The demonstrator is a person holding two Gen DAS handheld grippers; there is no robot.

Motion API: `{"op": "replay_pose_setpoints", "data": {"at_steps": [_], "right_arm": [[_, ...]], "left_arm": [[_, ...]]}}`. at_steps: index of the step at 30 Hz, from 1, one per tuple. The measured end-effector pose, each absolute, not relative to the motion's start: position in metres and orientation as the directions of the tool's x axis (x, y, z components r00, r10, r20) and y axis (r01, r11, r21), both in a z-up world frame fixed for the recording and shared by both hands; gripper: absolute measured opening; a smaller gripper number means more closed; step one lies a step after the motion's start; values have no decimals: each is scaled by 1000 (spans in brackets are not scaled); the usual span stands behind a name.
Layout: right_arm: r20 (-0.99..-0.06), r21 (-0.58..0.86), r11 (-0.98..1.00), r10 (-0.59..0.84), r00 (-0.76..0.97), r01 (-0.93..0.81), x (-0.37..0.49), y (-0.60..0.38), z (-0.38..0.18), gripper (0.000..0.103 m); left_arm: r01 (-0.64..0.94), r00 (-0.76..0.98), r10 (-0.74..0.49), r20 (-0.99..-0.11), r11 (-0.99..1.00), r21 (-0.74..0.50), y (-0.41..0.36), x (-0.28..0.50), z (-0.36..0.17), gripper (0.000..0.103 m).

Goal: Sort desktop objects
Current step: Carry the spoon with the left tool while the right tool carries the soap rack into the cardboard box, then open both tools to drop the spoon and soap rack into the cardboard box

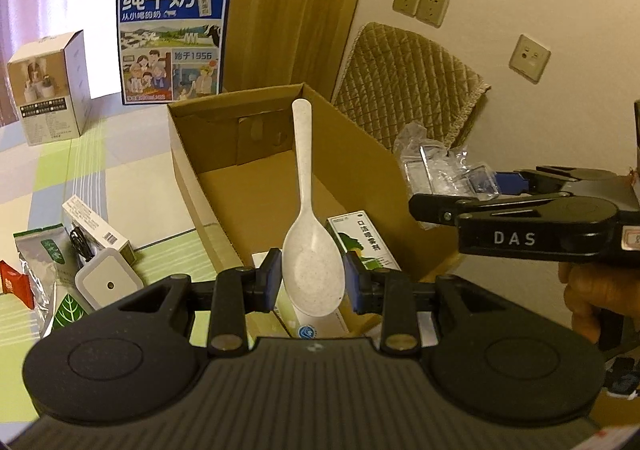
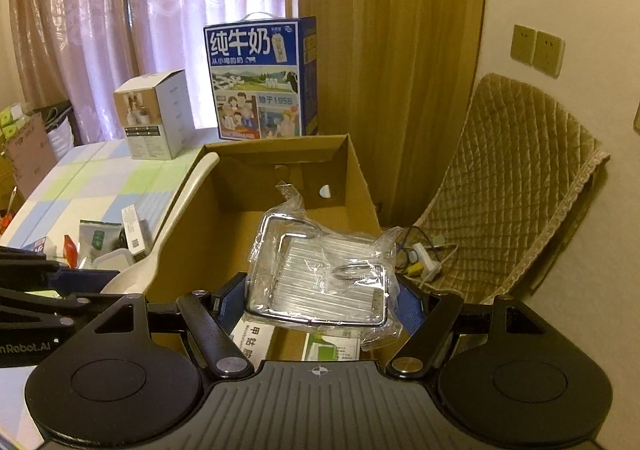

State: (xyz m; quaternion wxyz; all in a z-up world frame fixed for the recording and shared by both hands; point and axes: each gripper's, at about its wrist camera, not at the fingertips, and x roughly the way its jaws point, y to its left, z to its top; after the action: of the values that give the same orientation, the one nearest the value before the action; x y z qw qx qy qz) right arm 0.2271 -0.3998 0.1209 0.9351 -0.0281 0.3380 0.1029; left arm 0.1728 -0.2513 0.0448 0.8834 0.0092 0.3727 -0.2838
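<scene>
We hold both loads over the cardboard box [image 1: 256, 185], unreleased: left gripper [image 1: 313, 277] pinching a white spoon [image 1: 310, 246]; right gripper [image 2: 322, 304] clamping a plastic-wrapped wire rack [image 2: 320, 278]; packets [image 1: 40, 270] remain on the table [image 1: 120, 169]

"DAS" on right gripper [image 1: 486, 185]; "1956" on milk carton [image 1: 174, 37]

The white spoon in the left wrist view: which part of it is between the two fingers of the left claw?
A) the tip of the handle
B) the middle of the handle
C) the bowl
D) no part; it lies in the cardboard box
C: the left claw grips the white spoon by its bowl, and the handle points up in front of the open cardboard box.
</scene>
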Motion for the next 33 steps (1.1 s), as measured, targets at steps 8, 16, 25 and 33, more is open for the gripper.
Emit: {"op": "replay_pose_setpoints", "data": {"at_steps": [8,16,25,33], "right_arm": [[-646,18,979,166,745,-202,236,-403,117,72],[-654,24,977,176,736,-212,241,-399,112,72],[-667,50,963,228,709,-263,253,-384,108,72],[-639,66,970,222,736,-236,245,-381,117,73]], "left_arm": [[500,559,-498,-663,840,-209,-259,184,31,28],[487,580,-480,-659,852,-192,-247,178,29,33],[452,611,-465,-640,869,-200,-221,160,35,34],[427,626,-459,-630,878,-216,-204,151,38,38]]}}
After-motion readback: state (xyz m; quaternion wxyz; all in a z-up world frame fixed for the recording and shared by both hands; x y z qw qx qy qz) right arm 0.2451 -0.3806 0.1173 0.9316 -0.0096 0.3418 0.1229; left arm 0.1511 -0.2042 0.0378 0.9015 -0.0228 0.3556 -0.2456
